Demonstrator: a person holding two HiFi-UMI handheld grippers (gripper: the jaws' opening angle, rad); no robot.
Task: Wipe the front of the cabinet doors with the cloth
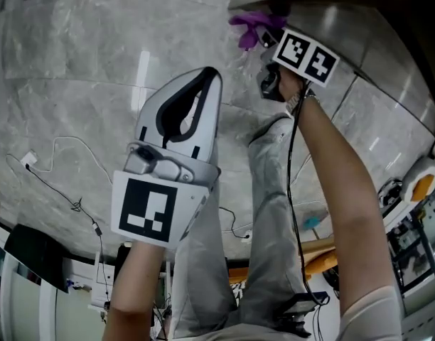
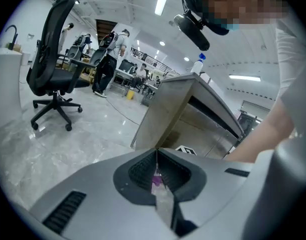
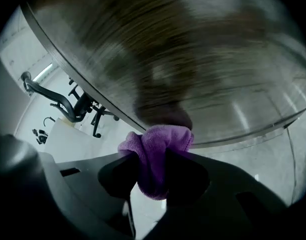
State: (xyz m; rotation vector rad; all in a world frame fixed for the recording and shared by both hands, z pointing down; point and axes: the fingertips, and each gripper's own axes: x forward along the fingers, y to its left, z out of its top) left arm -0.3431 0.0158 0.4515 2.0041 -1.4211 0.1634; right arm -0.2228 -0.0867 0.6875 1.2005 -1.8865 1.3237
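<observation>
A purple cloth point(image 3: 155, 149) is bunched between the jaws of my right gripper point(image 3: 153, 159), which is shut on it. The cloth point(image 1: 251, 27) is pressed against the brushed metal front of the cabinet point(image 3: 193, 59), at the top of the head view, where the cabinet point(image 1: 324, 2) meets the floor. The door surface looks streaked with blur in the right gripper view. My left gripper point(image 1: 209, 73) hangs lower and to the left over the marble floor, away from the cabinet. Its jaws are shut point(image 2: 156, 153) with nothing held. In the left gripper view the cabinet point(image 2: 178, 109) stands a little way ahead.
The person's grey-trousered legs point(image 1: 267, 212) stand below the right arm. Thin cables point(image 1: 68, 183) trail over the marble floor at left. A black office chair point(image 2: 53, 59) stands on the open floor. A spray bottle point(image 2: 198, 64) sits on the cabinet top. Equipment point(image 1: 416, 204) crowds the right edge.
</observation>
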